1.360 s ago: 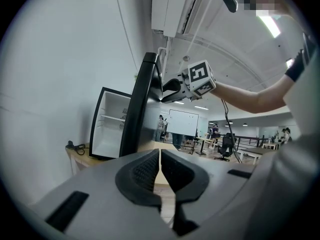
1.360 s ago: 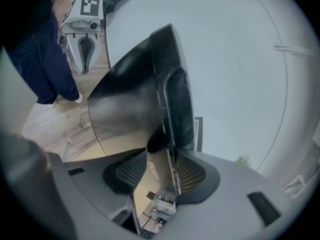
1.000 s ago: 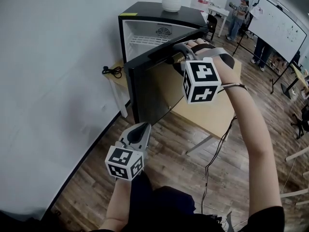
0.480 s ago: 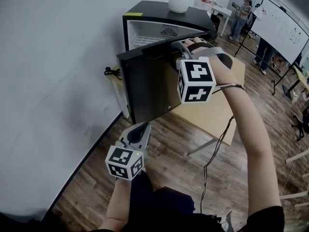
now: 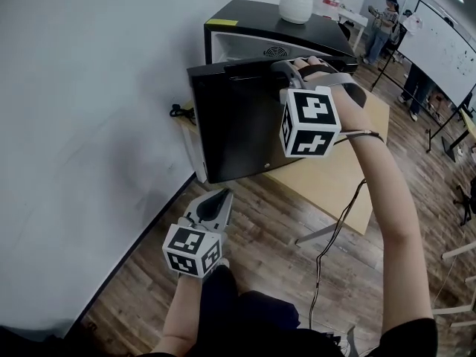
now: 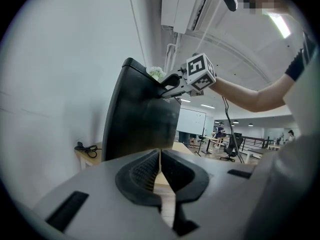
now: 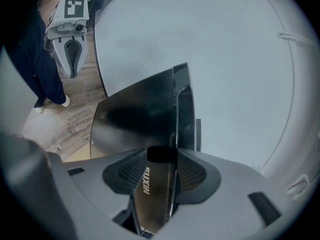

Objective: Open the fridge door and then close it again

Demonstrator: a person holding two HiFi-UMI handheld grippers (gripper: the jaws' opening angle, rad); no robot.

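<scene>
Right gripper: closed on the top edge of the fridge door, with the printed edge strip running between the two pads and both pads against it.
Right arm: reached far across the scene from the lower right, bare forearm stretched over the tabletop.
Left gripper: jaws together with nothing between them, held low and near, over the wooden floor, pointing toward the fridge door and well apart from it.
Fridge door: black and glossy, standing partly open; its hinge side was at the left, by the wall, and its free side was at the right, under the right gripper.
Fridge: small black cabinet on the tabletop against the white wall; a narrow strip of white interior showed above the door.
On top of the fridge: a white vase, upright, toward the far edge.
Left of the fridge: a coiled black cable on the tabletop beside the wall.
Far right: people standing near a whiteboard.
</scene>
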